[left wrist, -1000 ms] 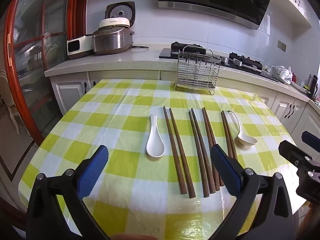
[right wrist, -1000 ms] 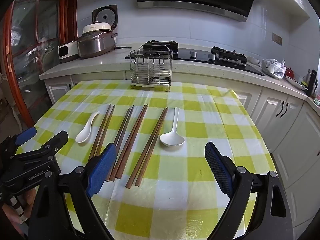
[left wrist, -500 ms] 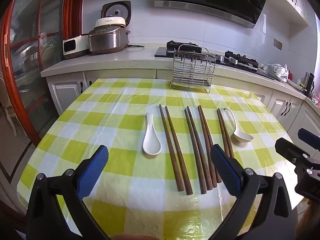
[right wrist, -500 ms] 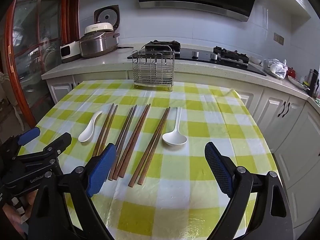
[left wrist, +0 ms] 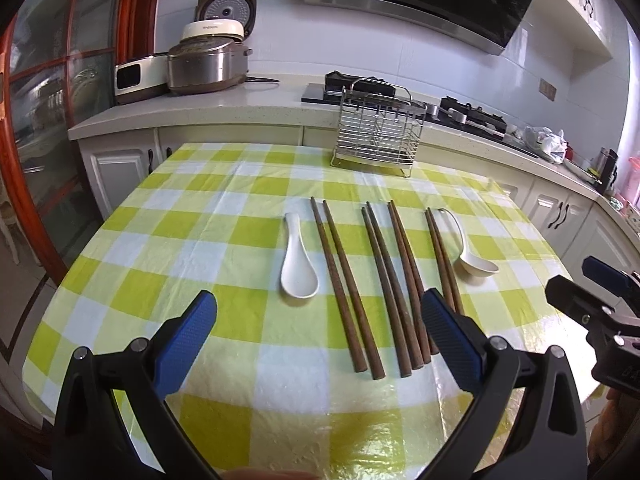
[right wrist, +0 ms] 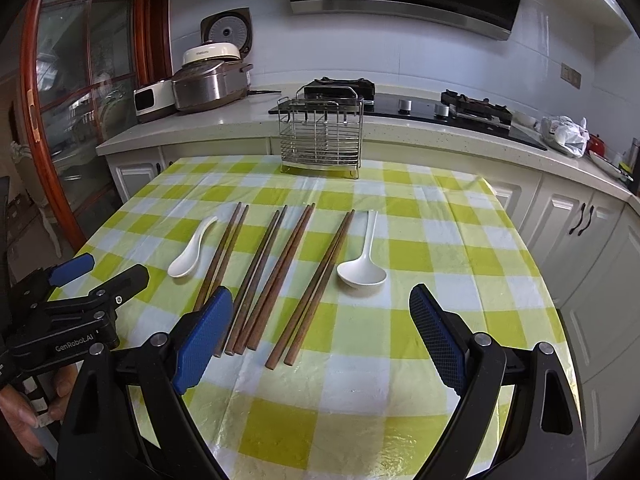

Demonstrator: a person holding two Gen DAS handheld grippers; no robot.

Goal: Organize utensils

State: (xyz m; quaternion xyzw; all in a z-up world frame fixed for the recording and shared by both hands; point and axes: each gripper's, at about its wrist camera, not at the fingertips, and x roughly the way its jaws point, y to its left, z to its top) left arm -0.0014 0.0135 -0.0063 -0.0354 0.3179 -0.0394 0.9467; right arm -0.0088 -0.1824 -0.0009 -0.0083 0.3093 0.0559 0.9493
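Note:
Several pairs of brown wooden chopsticks point(left wrist: 384, 280) point(right wrist: 276, 276) lie side by side on a green-checked tablecloth point(left wrist: 224, 240). A short white spoon point(left wrist: 298, 268) point(right wrist: 191, 254) lies to their left and a long-handled white ladle spoon point(left wrist: 468, 252) point(right wrist: 365, 262) to their right. A wire utensil rack point(left wrist: 378, 136) point(right wrist: 322, 140) stands at the table's far edge. My left gripper point(left wrist: 320, 340) is open and empty above the near table edge. My right gripper point(right wrist: 322, 340) is open and empty too, and it shows at the right in the left wrist view point(left wrist: 592, 296).
Behind the table runs a white counter point(left wrist: 240, 108) with a rice cooker point(left wrist: 206, 62) point(right wrist: 212, 80), a stove point(right wrist: 472, 104) and a plastic bag point(right wrist: 566, 134). White cabinets point(right wrist: 580, 232) stand to the right. A red-framed glass door point(left wrist: 52, 100) is at the left.
Both grippers have drawn back and risen slightly, so the table and utensils look a little farther away. Both stay open. The utensils have not moved.

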